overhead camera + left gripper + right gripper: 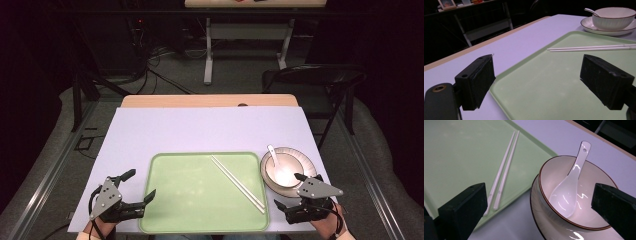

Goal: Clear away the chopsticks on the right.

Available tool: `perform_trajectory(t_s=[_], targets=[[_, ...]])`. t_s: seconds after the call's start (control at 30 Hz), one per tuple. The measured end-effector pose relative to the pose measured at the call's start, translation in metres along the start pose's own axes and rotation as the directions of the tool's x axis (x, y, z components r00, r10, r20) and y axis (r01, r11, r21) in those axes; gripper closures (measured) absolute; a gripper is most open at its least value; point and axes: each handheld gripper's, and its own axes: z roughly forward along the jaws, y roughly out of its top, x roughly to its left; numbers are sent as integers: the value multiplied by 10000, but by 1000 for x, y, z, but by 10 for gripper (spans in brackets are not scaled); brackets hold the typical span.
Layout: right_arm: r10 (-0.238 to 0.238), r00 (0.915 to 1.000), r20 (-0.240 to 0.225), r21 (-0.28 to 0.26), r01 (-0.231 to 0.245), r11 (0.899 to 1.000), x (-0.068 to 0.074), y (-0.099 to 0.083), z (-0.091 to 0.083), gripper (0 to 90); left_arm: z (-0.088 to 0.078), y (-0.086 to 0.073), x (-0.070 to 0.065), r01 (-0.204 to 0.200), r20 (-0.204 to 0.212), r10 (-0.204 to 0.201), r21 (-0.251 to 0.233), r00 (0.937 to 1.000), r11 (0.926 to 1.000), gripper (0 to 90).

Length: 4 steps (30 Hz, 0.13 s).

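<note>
Right claw (544, 212) wide, empty, over bowl (596, 180)

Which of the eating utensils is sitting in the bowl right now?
The white spoon. It lies in the bowl with its handle over the rim, while the two chopsticks lie flat on the green tray.

Both the left gripper (141, 187) and right gripper (289, 191) are black, each topped by a grey three-cornered plate with dark screws; blocky rectangular jaws, black cables trailing.
</note>
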Motion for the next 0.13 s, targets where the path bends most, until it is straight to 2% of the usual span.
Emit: perform_trajectory(t_s=[0.13], targets=[[-92, 9999, -95, -41, 92, 9999, 0, 0, -4, 0, 1, 0, 0, 1, 5, -1, -21, 10000, 10000, 122]])
